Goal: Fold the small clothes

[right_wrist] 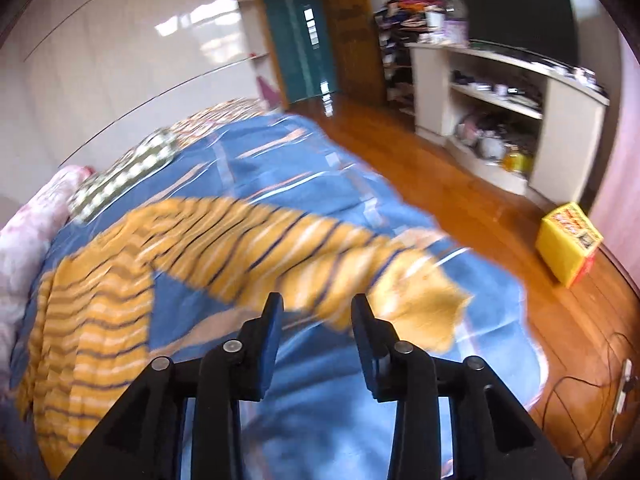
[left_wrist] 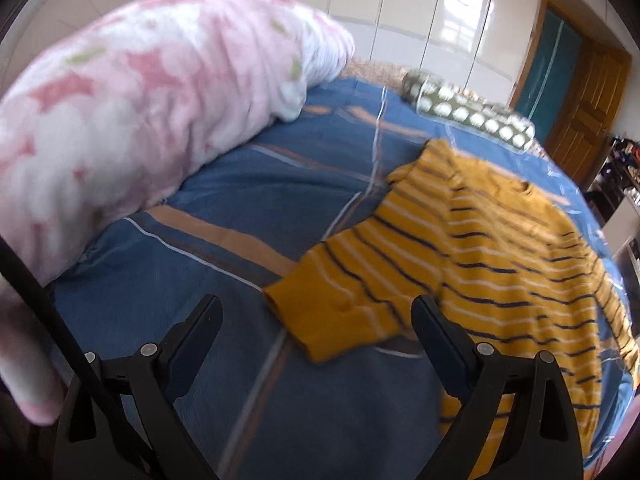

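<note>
Fingers on the left gripper are spread wide with nothing in them, the striped yellow sweater cuff sitting just past the tips. Right gripper is partly open, empty too, its sleeve stretched across the blue bedspread right beyond it.

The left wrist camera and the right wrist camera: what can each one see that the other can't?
Only the left wrist view shows the left tongs, wide open above one sweater cuff.

Only the right wrist view shows the TV, the shelf unit, the yellow box and the right tongs.

Both show the striped yellow sweater, blue bedspread, pink blanket and dotted green pillow.
</note>
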{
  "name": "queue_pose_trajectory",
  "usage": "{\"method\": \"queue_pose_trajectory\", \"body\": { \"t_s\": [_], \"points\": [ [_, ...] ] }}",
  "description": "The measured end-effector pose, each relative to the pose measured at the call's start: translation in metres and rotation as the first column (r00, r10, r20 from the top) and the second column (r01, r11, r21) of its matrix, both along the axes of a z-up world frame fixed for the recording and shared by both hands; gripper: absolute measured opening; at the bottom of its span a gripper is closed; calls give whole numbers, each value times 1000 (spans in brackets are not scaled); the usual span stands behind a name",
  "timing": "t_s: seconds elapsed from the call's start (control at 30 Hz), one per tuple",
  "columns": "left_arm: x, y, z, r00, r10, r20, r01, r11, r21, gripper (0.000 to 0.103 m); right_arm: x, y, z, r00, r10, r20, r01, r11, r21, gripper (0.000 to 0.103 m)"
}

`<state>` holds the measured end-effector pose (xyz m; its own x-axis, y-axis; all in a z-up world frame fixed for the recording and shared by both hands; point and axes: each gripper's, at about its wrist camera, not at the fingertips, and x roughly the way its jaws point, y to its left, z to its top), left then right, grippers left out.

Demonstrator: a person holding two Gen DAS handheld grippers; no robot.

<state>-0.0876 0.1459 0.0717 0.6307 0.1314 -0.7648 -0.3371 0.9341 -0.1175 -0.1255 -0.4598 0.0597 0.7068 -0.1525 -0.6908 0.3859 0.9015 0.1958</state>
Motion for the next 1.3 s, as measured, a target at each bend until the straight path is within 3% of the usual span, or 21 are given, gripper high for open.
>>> {"method": "queue_pose_trajectory", "body": {
  "t_s": [0.17,0.23,0.27,0.3,0.33,0.4,0.43,0.53,0.63,0.7,0.73,0.8,0.83,0.93,1.03,1.13,1.3],
  "points": [
    [35,29,-32,997,17,-80,-24,996,-87,94,9,42,-16,994,97,-46,-97,995,-4,39],
    [44,32,-42,996,-2,-84,-10,989,-145,85,10,50,-20,992,116,-56,-116,993,2,39],
    [47,30,-44,996,-19,-84,6,988,-155,51,12,53,-21,991,122,-63,-122,993,4,39],
    [51,28,-47,994,-24,-107,9,991,-136,7,13,56,-23,989,127,-71,-127,992,3,39],
    [55,24,-49,989,-12,-151,0,997,-78,6,13,59,-24,989,128,-75,-129,992,1,39],
    [54,25,-42,991,6,-134,-9,1000,-21,7,15,64,-23,988,135,-78,-136,991,-6,39],
    [52,31,-31,991,50,-124,-44,997,56,7,14,66,-21,987,141,-75,-143,990,-10,39],
    [50,57,1,983,172,-71,-153,963,222,7,15,72,-17,987,150,-66,-153,987,-40,39],
    [48,78,27,968,249,-31,-229,925,304,12,20,74,-21,987,144,-65,-146,989,-21,39],
    [41,86,42,964,266,11,-256,914,315,20,22,74,-26,988,139,-65,-139,990,1,39],
    [35,87,50,966,257,32,-254,918,304,25,23,74,-28,989,137,-62,-136,991,13,39],
    [23,82,59,968,243,59,-250,930,269,56,22,73,-31,988,148,-50,-145,988,45,39],
    [12,75,64,971,224,83,-237,945,226,61,21,74,-31,986,164,-41,-162,985,59,39],
    [-10,41,68,989,99,113,-113,986,124,66,20,86,-27,964,265,-4,-263,958,111,39],
    [-15,-1,50,994,-41,100,39,999,18,71,22,106,-31,920,391,5,-385,903,190,39],
    [-18,-47,22,982,-178,61,183,978,-103,71,20,123,-42,889,458,-17,-443,868,224,39],
    [-17,-113,-20,945,-327,-21,320,932,-169,71,17,139,-66,868,489,-87,-453,852,262,39]
  ]
}}
